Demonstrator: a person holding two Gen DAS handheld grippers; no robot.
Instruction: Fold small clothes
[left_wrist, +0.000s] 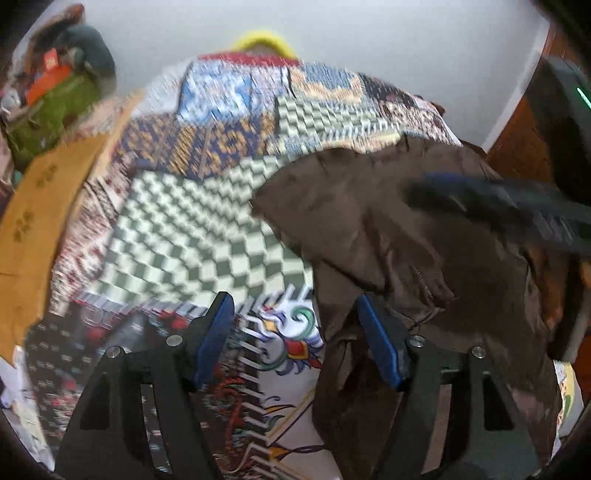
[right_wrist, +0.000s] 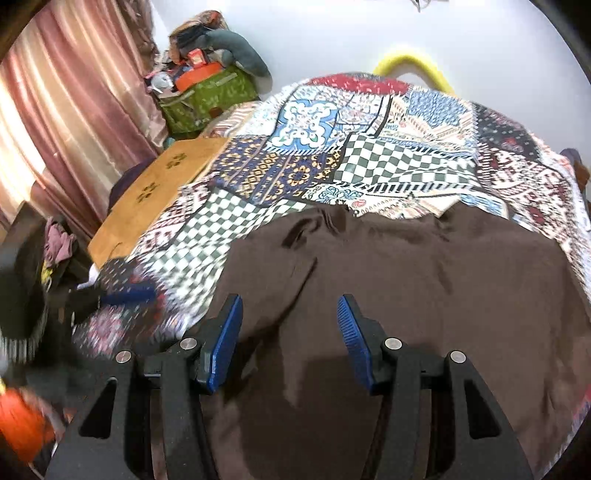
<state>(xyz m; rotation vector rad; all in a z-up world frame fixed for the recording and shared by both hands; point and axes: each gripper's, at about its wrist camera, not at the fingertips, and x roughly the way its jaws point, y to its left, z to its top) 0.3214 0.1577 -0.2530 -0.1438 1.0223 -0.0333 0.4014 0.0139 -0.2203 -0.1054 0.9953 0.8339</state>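
The dark brown cloth garment is lying on a patchwork quilt with checkered and floral squares, taking up the near side of it. Looks rumpled and bunched in the left wrist view, flatter in the right one. Left gripper has its blue-padded fingers spread wide, nothing between them, right at the garment's edge. Right gripper is also spread apart, over the brown fabric. Off to the left there's a tan wooden board, plus pinkish curtains.
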